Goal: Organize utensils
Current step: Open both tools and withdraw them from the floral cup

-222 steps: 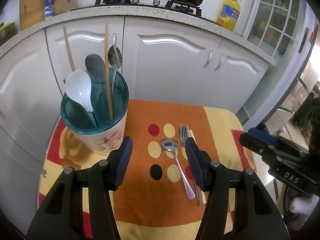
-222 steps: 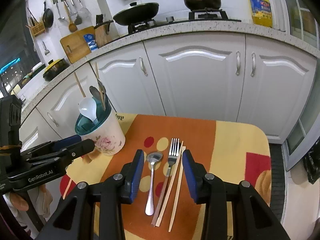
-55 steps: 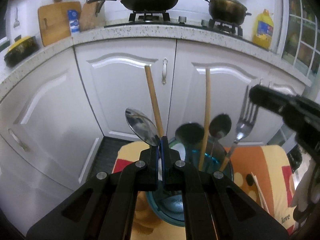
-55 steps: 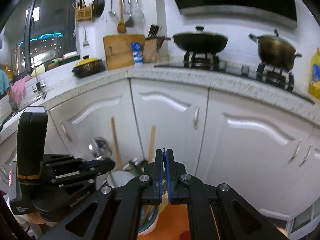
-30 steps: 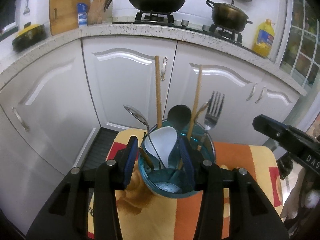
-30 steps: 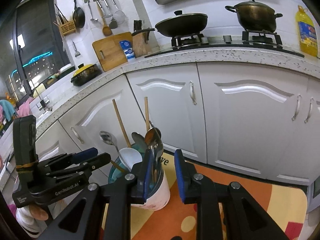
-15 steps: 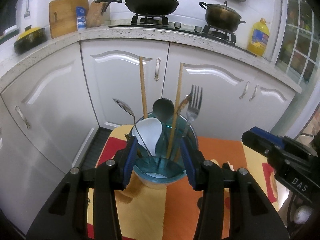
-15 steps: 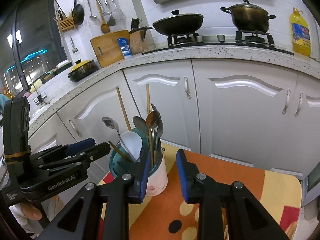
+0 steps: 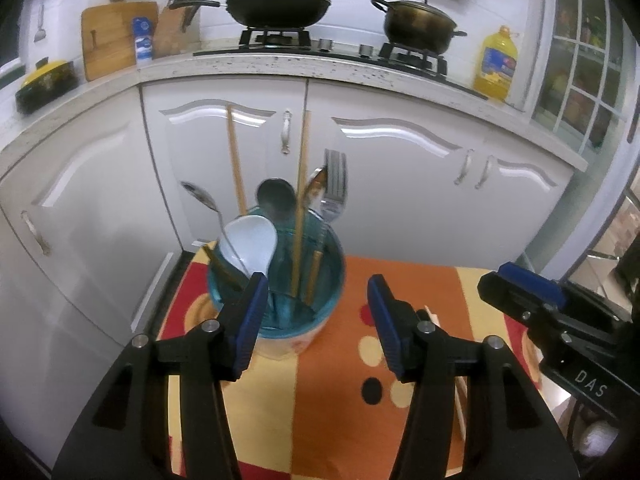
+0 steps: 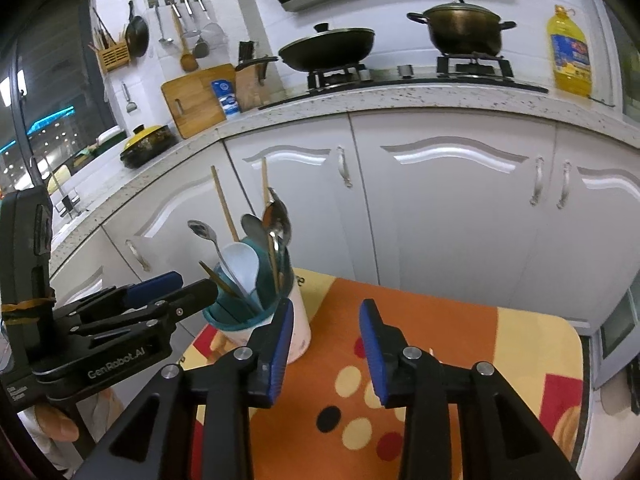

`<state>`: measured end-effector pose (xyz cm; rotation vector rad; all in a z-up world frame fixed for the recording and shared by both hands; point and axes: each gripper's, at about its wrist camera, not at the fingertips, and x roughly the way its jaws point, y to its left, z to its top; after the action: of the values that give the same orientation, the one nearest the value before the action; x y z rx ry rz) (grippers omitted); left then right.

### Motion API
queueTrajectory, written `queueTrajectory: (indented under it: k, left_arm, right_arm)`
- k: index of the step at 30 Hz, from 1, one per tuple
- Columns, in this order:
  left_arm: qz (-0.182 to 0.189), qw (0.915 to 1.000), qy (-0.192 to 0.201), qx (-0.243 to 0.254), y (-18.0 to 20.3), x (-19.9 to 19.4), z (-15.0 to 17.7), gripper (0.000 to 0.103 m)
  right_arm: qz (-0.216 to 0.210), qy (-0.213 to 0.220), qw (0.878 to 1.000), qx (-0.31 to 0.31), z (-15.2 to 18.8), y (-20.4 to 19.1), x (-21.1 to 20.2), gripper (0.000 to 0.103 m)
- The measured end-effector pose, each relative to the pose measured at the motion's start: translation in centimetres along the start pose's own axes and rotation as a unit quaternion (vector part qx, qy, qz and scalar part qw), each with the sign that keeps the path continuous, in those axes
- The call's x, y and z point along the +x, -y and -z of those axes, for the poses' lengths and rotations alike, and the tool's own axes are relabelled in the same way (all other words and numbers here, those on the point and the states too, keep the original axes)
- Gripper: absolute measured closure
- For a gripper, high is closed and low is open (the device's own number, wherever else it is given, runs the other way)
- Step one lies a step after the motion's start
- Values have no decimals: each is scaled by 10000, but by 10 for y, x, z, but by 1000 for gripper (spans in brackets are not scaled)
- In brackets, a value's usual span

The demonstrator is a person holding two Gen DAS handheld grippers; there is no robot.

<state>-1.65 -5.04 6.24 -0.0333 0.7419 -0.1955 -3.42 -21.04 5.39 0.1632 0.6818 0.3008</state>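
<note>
A white floral utensil holder with a teal insert stands at the table's back left; it also shows in the right wrist view. It holds a white ladle, a fork, metal spoons and wooden chopsticks. A pair of chopsticks lies on the cloth, mostly hidden behind my left gripper's right finger. My left gripper is open and empty just in front of the holder. My right gripper is open and empty, to the right of the holder.
The table carries an orange, yellow and red cloth with dots. White cabinet doors stand close behind it. The counter above holds a wok, a pot and an oil bottle.
Both grippers have let go of their utensils, opened, and pulled back from the holder. The spoon and the fork now stand in the holder.
</note>
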Motion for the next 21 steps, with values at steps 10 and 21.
queueTrajectory:
  k: [10, 21]
  left_arm:
    - [221, 9995, -141, 177, 30, 3, 7, 51]
    - [364, 9977, -544, 184, 41, 21, 23, 51]
  right_arm:
    - [283, -86, 9993, 220, 17, 31, -19, 66]
    - [699, -1127, 9901, 449, 66, 84, 17, 66]
